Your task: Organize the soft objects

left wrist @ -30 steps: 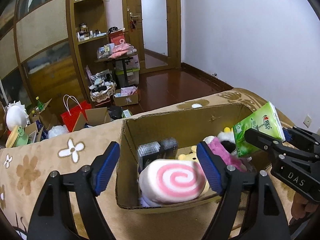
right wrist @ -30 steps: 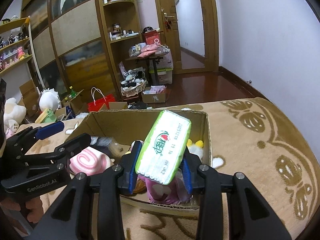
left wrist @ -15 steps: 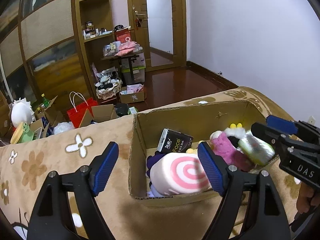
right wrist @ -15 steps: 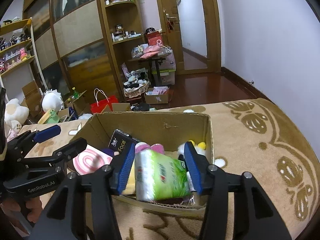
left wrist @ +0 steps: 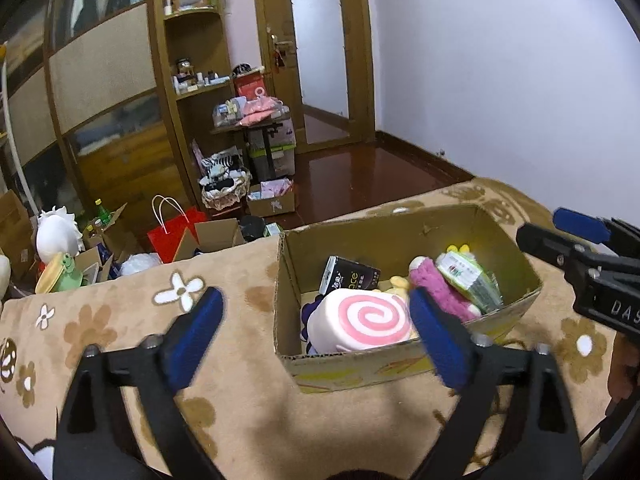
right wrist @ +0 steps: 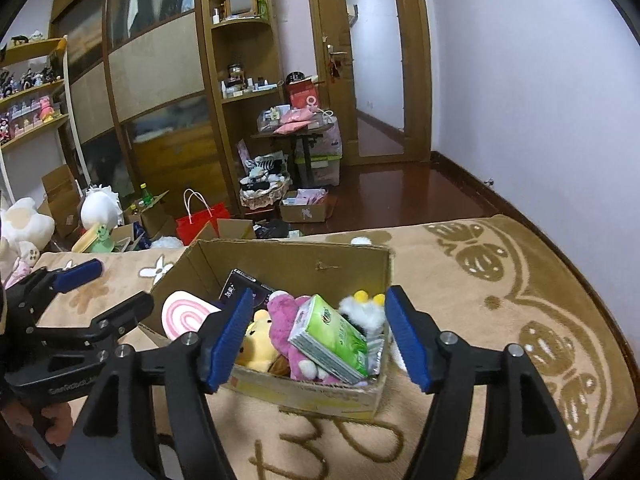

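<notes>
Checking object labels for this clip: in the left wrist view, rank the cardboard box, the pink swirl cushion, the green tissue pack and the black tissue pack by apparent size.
1. cardboard box
2. pink swirl cushion
3. green tissue pack and black tissue pack: these look alike, and both are partly hidden, so I will not rank them.

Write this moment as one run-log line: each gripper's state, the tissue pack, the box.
left gripper: open, empty | right gripper: jaws just opened, empty | green tissue pack: released, lying on plush toys | cardboard box: on blanket
</notes>
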Tool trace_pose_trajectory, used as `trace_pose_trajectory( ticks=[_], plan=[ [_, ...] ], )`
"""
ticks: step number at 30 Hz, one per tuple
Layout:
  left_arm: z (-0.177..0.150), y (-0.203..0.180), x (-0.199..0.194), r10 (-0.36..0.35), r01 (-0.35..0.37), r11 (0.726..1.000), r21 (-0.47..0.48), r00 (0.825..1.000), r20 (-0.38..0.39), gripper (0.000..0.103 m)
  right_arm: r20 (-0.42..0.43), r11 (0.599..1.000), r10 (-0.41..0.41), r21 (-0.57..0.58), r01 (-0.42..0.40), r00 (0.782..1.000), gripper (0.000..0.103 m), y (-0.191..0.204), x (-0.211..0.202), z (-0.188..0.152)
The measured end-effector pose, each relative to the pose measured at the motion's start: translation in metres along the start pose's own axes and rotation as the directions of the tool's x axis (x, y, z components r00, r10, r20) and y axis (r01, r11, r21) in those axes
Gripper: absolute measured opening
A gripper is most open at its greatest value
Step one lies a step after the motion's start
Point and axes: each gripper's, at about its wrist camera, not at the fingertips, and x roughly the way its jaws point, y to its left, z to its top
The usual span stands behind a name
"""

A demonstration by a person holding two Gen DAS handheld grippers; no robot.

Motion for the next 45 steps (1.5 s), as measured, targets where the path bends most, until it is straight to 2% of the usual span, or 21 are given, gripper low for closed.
trace_pose_trajectory(
  ticks=[1, 5, 10, 13, 26, 31, 45],
  plan=[
    [0.0, 0.001, -0.006, 0.004, -0.004, 1.0, -0.011, 1.0, 0.011, 0.097, 0.003, 1.0, -0.005, -0.002, 0.005, 1.0, 0.084, 0.0, -0.004, 0.0],
    [0.002, 0.004, -0.025, 0.011, -0.01, 0.999, -0.03, 0.999, 0.038, 0.097, 0.022, 1.0, -0.016, -0.011, 0.016, 1.0, 0.088, 0.0, -0.024, 0.0],
    [0.005, 0.0, -0.054, 0.023, -0.021, 1.0, -0.018, 0.996, 0.082, 0.1, 0.049, 0.999, -0.037, -0.027, 0.039, 0.998, 0.1, 0.0, -0.047, 0.002],
    [0.004, -0.002, -0.07, 0.033, -0.031, 0.999, -0.015, 0.994, 0.103, 0.101, 0.073, 0.999, -0.042, -0.024, 0.044, 0.996, 0.102, 0.0, -0.063, 0.002],
    [-0.016, 0.0, -0.119, 0.067, -0.063, 0.997, -0.042, 0.991, 0.115, 0.102, 0.127, 0.996, -0.07, -0.051, 0.077, 0.989, 0.103, 0.002, -0.122, -0.008],
    [-0.023, -0.006, -0.131, 0.081, -0.079, 0.997, -0.019, 0.989, 0.126, 0.102, 0.142, 0.995, -0.074, -0.048, 0.082, 0.987, 0.103, 0.0, -0.141, -0.015],
    [-0.033, -0.014, -0.138, 0.08, -0.081, 0.997, 0.003, 0.99, 0.12, 0.102, 0.137, 0.996, -0.089, -0.018, 0.093, 0.986, 0.103, -0.01, -0.152, -0.032]
  ],
)
